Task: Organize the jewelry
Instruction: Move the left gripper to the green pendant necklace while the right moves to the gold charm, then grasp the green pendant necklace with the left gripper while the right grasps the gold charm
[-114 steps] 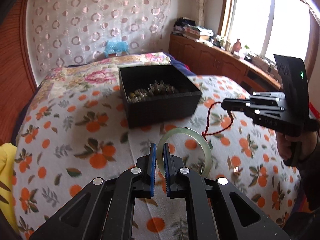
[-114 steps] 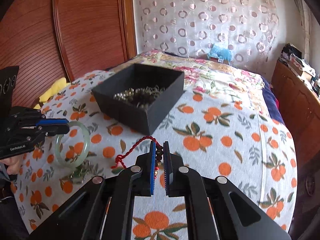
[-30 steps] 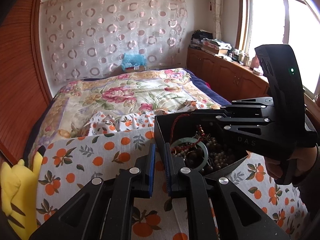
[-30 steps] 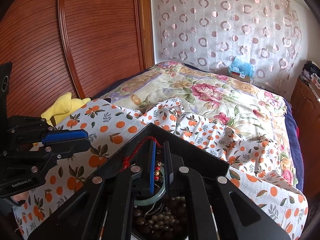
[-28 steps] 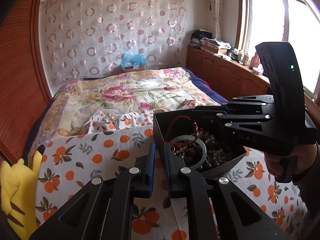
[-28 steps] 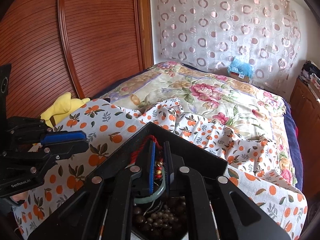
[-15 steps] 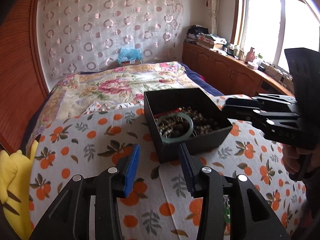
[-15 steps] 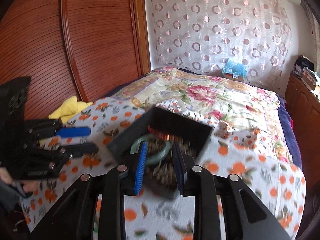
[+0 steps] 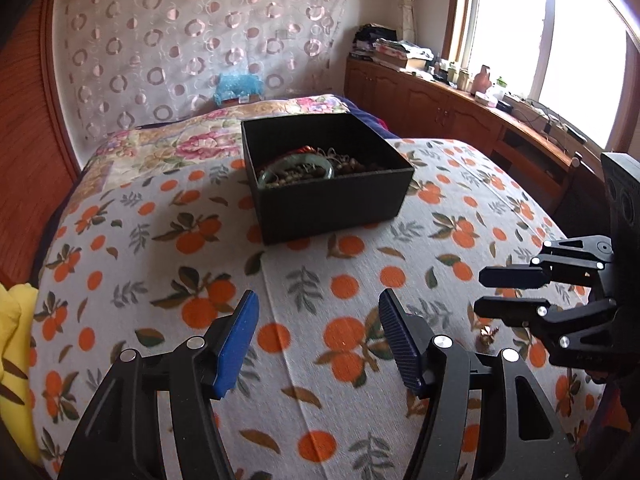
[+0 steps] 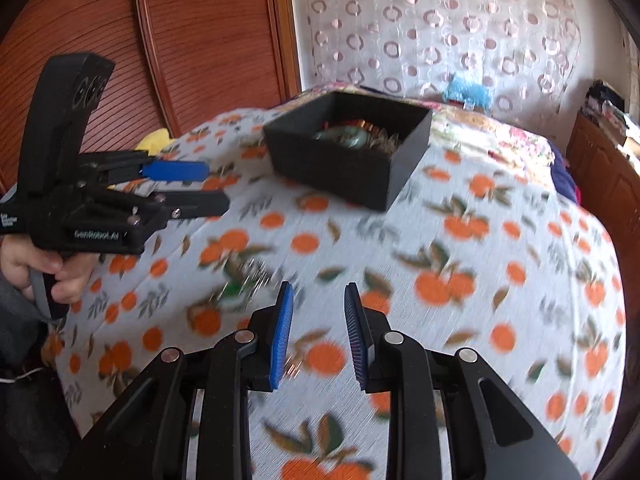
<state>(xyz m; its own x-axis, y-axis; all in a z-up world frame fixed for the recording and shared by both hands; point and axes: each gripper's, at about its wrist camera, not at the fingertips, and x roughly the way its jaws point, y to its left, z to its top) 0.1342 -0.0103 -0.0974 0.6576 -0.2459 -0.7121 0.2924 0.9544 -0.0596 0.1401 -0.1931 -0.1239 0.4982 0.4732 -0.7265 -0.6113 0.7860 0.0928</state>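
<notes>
Left gripper (image 9: 318, 330): jaws have just been opening, now wide apart with nothing between them. Right gripper (image 10: 318, 330): partly open, empty. Both have pulled back from the black box (image 9: 332, 200), which now sits far on the bed (image 9: 160, 280). The pale green bangle (image 9: 296, 165) lies inside on beaded jewelry (image 9: 348, 166).

A home bedroom, bed (image 9: 344, 288) under orange-print cover, wooden wardrobe doors (image 10: 200, 40), patterned curtain (image 9: 192, 40), probably cluttered window-side cabinets (image 9: 440, 100)
</notes>
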